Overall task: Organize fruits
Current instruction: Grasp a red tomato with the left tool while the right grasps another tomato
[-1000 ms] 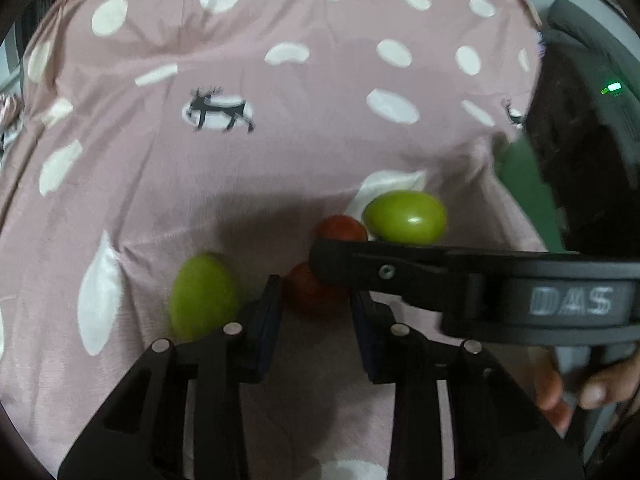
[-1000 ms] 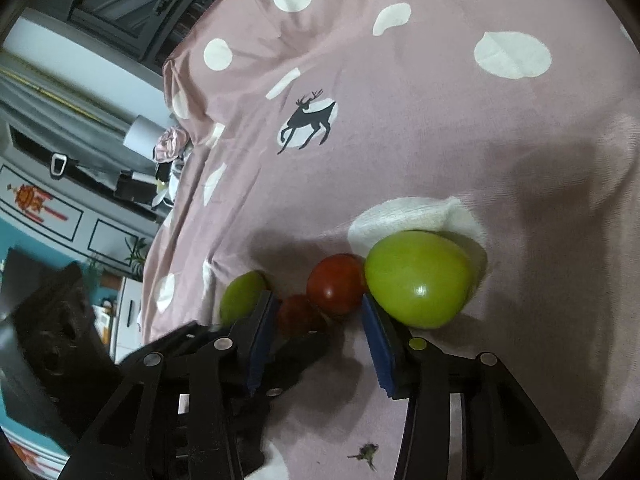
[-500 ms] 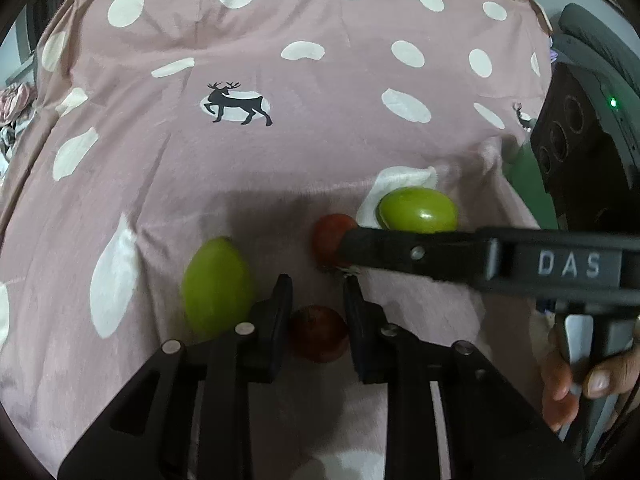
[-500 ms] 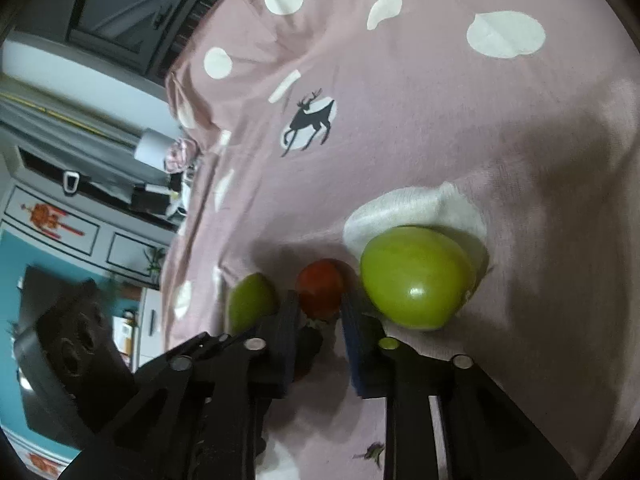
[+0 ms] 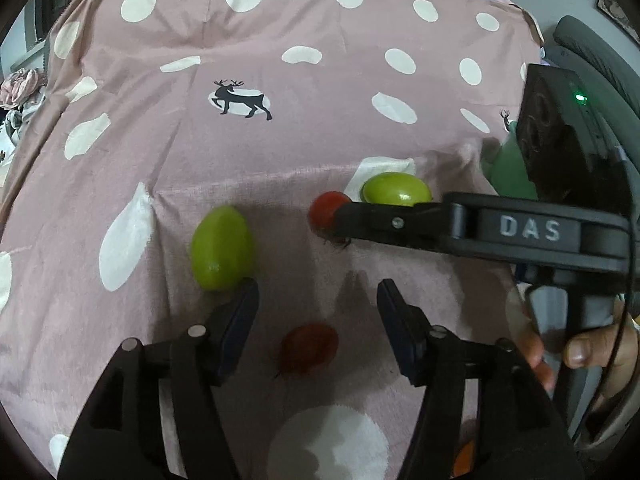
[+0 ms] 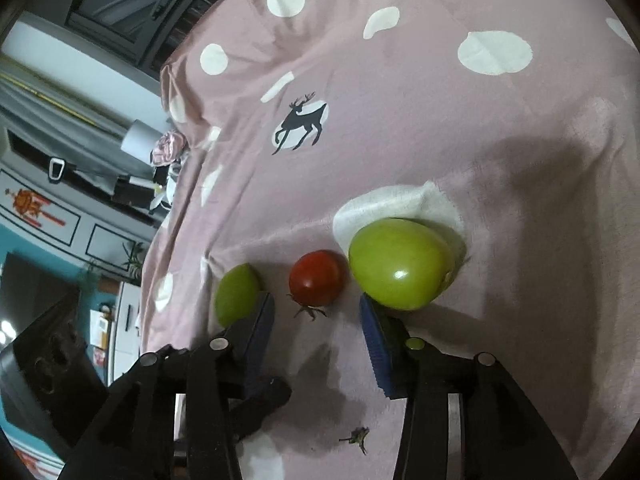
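Note:
On the pink dotted cloth (image 5: 280, 152) lie two red tomatoes and two green fruits. My left gripper (image 5: 318, 296) is open; one red tomato (image 5: 308, 349) lies on the cloth between its fingers, untouched. A green fruit (image 5: 221, 247) lies just beyond the left finger. My right gripper (image 6: 316, 316) is open just short of the other red tomato (image 6: 317, 283), with a large green fruit (image 6: 400, 264) by its right finger and the smaller green fruit (image 6: 236, 293) by its left finger. The right gripper's finger (image 5: 384, 222) crosses the left wrist view.
A small dry stem (image 6: 357, 437) lies on the cloth near the right gripper. A green object (image 5: 508, 168) sits at the cloth's right edge beside a dark chair (image 5: 592, 56). Furniture and clutter (image 6: 100, 184) stand off the cloth's left side.
My left gripper opened and let go of its red tomato, which now lies on the cloth nearer to me. My right gripper opened again around the other red tomato, which stayed put.

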